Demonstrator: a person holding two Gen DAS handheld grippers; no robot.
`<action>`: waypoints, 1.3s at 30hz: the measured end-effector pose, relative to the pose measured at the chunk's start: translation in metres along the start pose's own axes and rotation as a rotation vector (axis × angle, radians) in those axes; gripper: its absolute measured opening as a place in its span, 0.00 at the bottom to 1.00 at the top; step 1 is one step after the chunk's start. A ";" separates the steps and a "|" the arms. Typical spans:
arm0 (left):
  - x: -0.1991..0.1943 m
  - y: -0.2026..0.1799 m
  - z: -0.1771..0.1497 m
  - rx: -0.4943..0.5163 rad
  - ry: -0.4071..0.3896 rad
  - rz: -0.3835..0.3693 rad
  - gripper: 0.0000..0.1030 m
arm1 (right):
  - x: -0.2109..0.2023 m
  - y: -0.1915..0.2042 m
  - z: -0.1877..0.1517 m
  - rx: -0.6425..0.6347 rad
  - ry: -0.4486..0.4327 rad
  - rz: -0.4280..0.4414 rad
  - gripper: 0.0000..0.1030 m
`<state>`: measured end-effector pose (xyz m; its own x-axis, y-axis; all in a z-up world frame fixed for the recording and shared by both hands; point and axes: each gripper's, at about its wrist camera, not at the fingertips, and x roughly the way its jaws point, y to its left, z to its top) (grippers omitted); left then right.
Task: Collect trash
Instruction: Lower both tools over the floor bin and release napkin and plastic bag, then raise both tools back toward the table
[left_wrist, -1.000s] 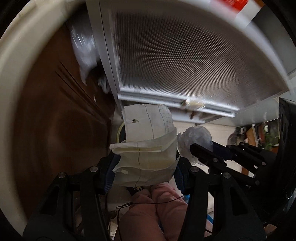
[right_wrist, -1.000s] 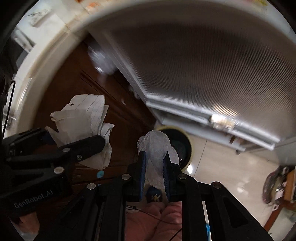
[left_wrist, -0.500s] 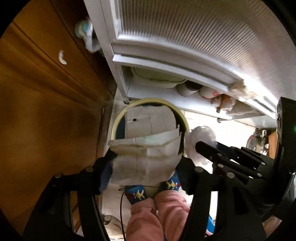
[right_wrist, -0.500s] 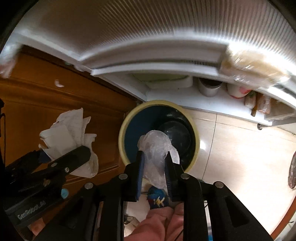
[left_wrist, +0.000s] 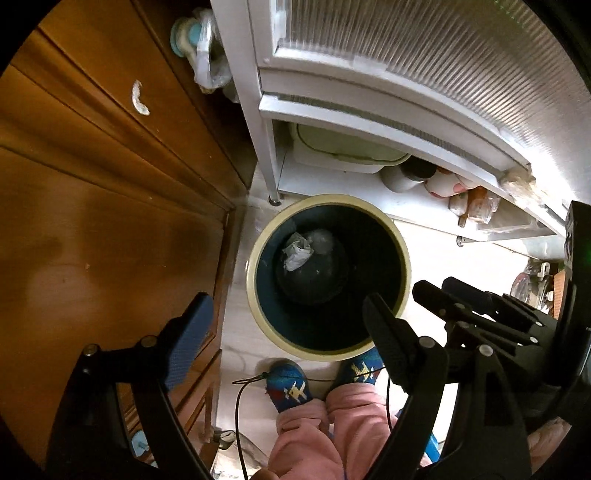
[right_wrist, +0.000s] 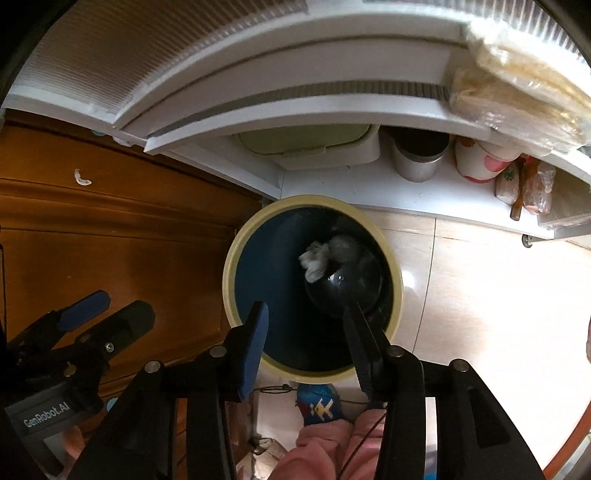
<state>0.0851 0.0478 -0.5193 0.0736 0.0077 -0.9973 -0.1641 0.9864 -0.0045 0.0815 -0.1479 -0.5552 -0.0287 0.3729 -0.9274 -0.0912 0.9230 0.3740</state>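
Both my left gripper (left_wrist: 286, 328) and right gripper (right_wrist: 306, 332) hang spread apart and empty over the bin (right_wrist: 397, 280), crumpled paper (right_wrist: 314, 262) lying at its bottom, so I judge the drop done and next I'd seek more trash.

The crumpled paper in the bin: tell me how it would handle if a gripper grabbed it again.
The crumpled paper looks thin and creased, so probably light and floppy. It would likely squash between pads. Lying deep in the bin, it seems awkward to reach.

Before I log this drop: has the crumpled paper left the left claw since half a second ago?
Yes. The crumpled paper has dropped from the left claw, now open, down inside the trash bin.
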 end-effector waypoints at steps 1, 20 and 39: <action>-0.004 0.000 -0.001 0.002 -0.006 -0.003 0.79 | -0.003 0.001 0.000 -0.001 -0.003 0.000 0.42; -0.211 -0.026 -0.019 0.055 -0.142 -0.089 0.82 | -0.185 0.052 -0.022 -0.051 -0.090 -0.012 0.42; -0.482 -0.004 -0.045 0.190 -0.398 -0.088 0.82 | -0.448 0.164 -0.068 -0.245 -0.374 -0.010 0.42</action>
<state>0.0059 0.0332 -0.0424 0.4584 -0.0520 -0.8872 0.0404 0.9985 -0.0376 0.0121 -0.1702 -0.0790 0.3314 0.4142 -0.8477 -0.3238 0.8938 0.3102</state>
